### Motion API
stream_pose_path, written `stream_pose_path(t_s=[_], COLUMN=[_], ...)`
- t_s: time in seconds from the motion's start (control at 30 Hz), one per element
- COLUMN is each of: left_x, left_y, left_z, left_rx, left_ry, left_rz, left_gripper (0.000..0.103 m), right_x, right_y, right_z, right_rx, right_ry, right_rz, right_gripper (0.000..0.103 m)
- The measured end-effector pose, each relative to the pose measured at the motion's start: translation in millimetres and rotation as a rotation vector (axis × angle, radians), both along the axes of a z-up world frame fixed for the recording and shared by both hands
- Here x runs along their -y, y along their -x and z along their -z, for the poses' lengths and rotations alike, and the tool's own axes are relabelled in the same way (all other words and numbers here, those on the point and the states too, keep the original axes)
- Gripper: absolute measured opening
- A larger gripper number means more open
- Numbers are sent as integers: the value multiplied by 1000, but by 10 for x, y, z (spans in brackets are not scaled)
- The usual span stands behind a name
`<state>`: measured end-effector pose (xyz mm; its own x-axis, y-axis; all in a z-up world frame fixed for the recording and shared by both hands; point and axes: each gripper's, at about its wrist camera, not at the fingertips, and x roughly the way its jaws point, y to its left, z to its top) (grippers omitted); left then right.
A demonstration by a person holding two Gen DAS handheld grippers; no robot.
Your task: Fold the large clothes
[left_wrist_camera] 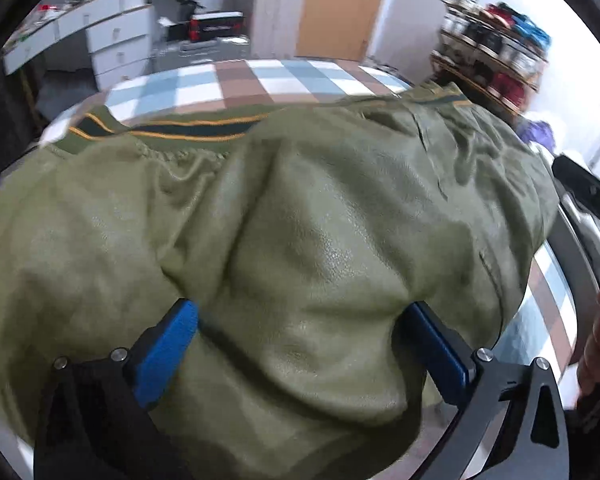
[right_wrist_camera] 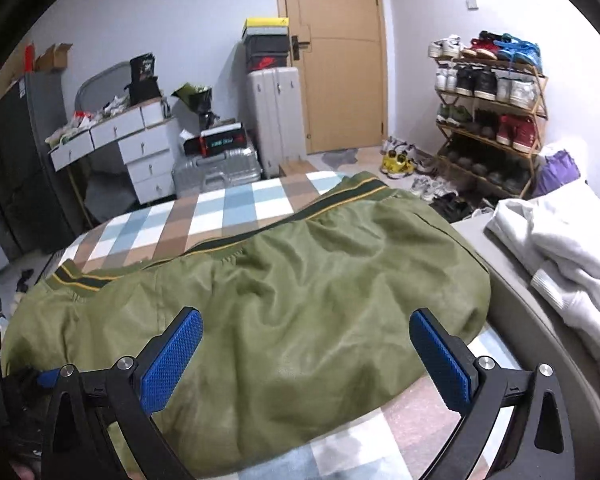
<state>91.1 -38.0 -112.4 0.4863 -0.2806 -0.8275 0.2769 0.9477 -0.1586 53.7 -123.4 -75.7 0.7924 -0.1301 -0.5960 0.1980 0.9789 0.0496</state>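
An olive green jacket with a striped ribbed hem lies folded over on a bed with a checked cover. My left gripper is low on the jacket, its blue pads wide apart with a mound of fabric bulging between them, so it is open. In the right wrist view the jacket spreads across the bed, hem at the far side. My right gripper hovers open over the jacket's near edge, nothing between its fingers. A person's hand shows at the right edge.
A pile of white clothes lies on the bed's right side. Beyond the bed stand a shoe rack, a wooden door, suitcases and white drawers. Shoes litter the floor.
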Motion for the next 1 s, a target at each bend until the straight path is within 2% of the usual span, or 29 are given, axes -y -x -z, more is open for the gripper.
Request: stream_pose_path(t_s=[0.07, 0.1, 0.13, 0.2, 0.23, 0.27, 0.3, 0.33, 0.37, 0.43, 0.5, 0.53, 0.57, 0.67, 0.7, 0.77, 0.83, 0.87, 1.0], left_x=[35, 32, 4, -1, -21, -61, -149, -266, -295, -295, -288, -289, -327, -604, -762, -1065, -1316, -1453, -1726], left_y=[121, 232, 344, 316, 244, 130, 24, -15, -32, -57, 4, 57, 90, 230, 299, 393, 385, 330, 154], left_z=[-202, -358, -467, -478, -385, -209, -10, 50, 35, -20, -83, -137, -181, -416, -516, -573, -491, -387, -55], left_rx=[51, 127, 205, 255, 222, 142, 52, 35, 25, 2, 14, 27, 46, 189, 239, 271, 228, 159, -27], left_ry=[30, 52, 40, -57, -90, -98, -48, 34, 53, 40, 28, 11, 5, 30, 22, 8, 51, 84, 230], left_rz=[14, 25, 19, -20, -29, -31, -27, -36, -34, -22, -35, -48, -62, -152, -217, -341, -387, -403, -393], left_gripper=[100, 100, 101, 101, 101, 101, 102, 102, 102, 102, 102, 102, 102, 102, 102, 102, 102, 102, 102], right_x=[-27, 4, 69, 202, 254, 302, 361, 390, 416, 440, 471, 498, 526, 591, 641, 775, 977, 1077, 1413], right_y=[2, 26, 31, 62, 63, 52, 10, -34, -97, -271, -464, -482, -470, -402, -309, -136, 50, 103, 73], right_z=[3, -16, -28, -46, -33, -38, 0, 23, 83, 287, 581, 631, 635, 545, 456, 302, 213, 226, 560], right_rx=[5, 20, 37, 54, 51, 42, 15, -4, -34, -130, -264, -266, -249, -239, -200, -125, -61, -56, -152], right_ry=[-17, -39, -71, -110, -116, -115, -112, -104, -83, -24, -12, -21, -40, -88, -122, -189, -289, -339, -578], right_rz=[-37, -56, -63, -40, -21, -7, 9, 10, 10, 8, -15, -28, -38, -33, -21, 17, 83, 112, 150], right_gripper=[103, 103, 103, 103, 103, 103, 103, 103, 103, 103, 103, 103, 103, 103, 103, 103, 103, 103, 103])
